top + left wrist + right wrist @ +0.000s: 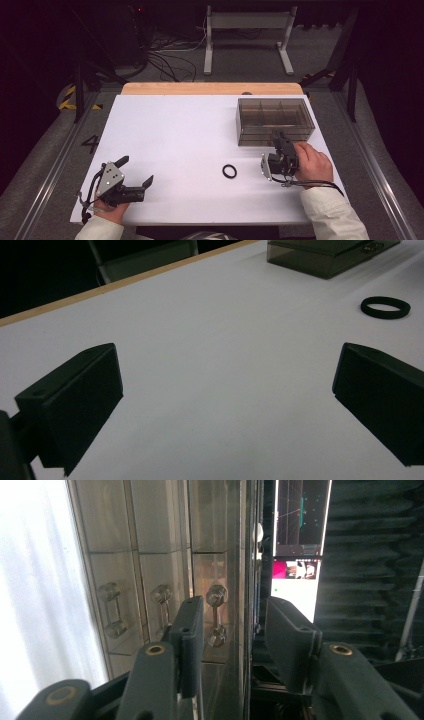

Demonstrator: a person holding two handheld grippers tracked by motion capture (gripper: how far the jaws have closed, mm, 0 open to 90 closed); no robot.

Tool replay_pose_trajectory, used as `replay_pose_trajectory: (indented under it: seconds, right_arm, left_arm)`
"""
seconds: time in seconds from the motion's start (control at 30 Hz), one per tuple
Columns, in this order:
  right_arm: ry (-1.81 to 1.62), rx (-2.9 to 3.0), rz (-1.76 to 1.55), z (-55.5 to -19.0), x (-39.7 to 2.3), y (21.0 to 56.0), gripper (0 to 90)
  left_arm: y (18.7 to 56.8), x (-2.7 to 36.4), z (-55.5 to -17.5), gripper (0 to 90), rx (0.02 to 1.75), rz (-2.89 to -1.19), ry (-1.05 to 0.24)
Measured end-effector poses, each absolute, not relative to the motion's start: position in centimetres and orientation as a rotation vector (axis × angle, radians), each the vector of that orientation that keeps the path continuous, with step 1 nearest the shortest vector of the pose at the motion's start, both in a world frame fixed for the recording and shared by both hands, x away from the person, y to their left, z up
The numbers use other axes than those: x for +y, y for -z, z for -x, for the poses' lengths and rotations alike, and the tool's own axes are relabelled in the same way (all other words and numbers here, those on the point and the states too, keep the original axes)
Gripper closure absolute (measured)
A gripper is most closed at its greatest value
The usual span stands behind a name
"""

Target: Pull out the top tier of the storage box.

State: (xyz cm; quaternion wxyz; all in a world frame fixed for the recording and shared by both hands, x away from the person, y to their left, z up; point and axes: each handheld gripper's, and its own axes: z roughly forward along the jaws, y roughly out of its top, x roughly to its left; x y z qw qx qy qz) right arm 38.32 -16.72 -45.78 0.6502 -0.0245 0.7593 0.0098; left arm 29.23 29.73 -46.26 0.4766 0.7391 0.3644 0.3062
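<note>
A smoky clear drawer box stands at the table's back right. My right gripper, rolled onto its side, is up against the box's front face. In the right gripper view its jaws straddle one small drawer handle and the box's upper edge, with gaps on both sides, so it is open. Two more handles sit beside it. A black ring lies flat on the white table, left of the right hand. My left gripper rests at the near left, open and empty.
The left gripper view looks across the table from between my left gripper jaws to the ring and the box. A wooden strip edges the table's far side. Cables and a white stand lie on the floor beyond.
</note>
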Motion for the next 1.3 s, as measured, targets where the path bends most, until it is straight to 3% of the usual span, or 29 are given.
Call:
replay_pose_trajectory:
  seconds: [1.3]
  right_arm:
    - [0.037, 1.731, 0.096, -40.2, -16.2, 46.8, 78.6]
  left_arm:
    - [46.3, 29.7, -29.3, 0.5, 0.889, -1.815, -0.749]
